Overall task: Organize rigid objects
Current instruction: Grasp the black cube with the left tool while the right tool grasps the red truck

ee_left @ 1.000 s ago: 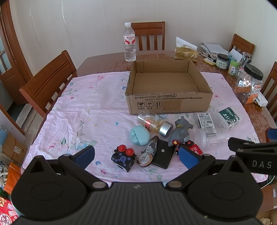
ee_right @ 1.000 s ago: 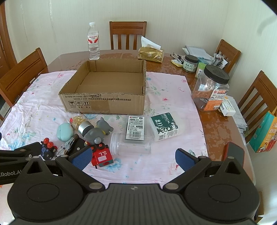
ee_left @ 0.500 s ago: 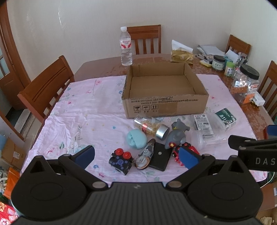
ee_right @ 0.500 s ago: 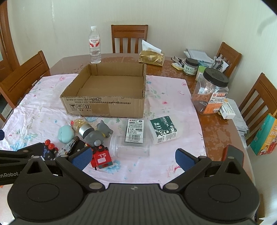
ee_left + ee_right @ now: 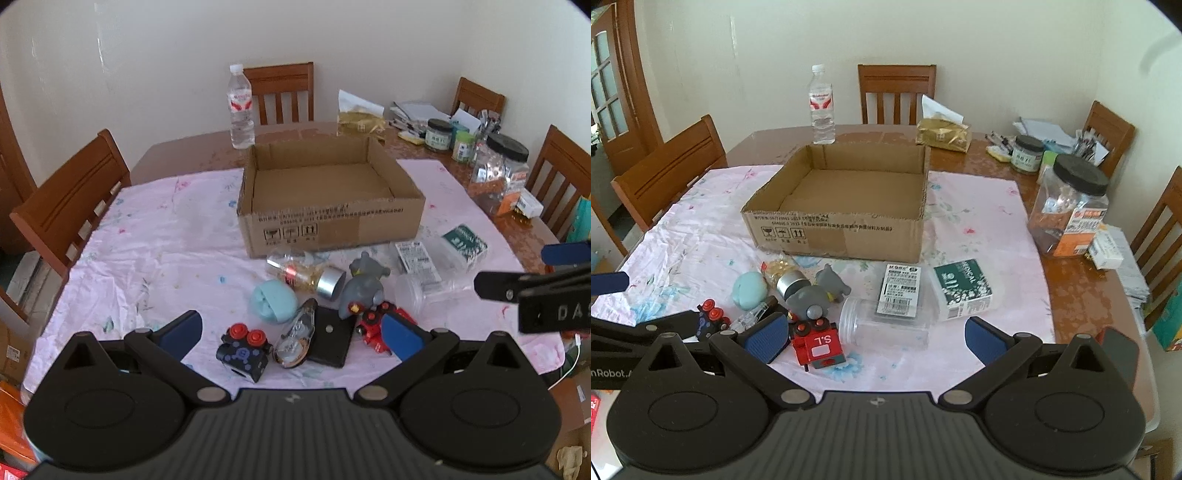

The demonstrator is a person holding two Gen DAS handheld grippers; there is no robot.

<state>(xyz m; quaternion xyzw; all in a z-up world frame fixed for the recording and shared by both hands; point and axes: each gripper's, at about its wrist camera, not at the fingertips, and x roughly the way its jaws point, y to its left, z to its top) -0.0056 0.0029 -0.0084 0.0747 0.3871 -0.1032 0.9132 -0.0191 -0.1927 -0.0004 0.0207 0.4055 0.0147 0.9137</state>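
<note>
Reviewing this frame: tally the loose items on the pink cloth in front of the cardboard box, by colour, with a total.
Red: 1, toy train
Grey: 1, elephant figure
Light blue: 1, round case
Black: 2, red-buttoned cube, flat case
Clear: 4, correction tape, silver-capped bottle, labelled jar, green-labelled box
Total: 9

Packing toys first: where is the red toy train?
In the right wrist view, the red toy train lies near the cloth's front edge, beside the clear plastic jar, below the grey elephant figure.
</note>
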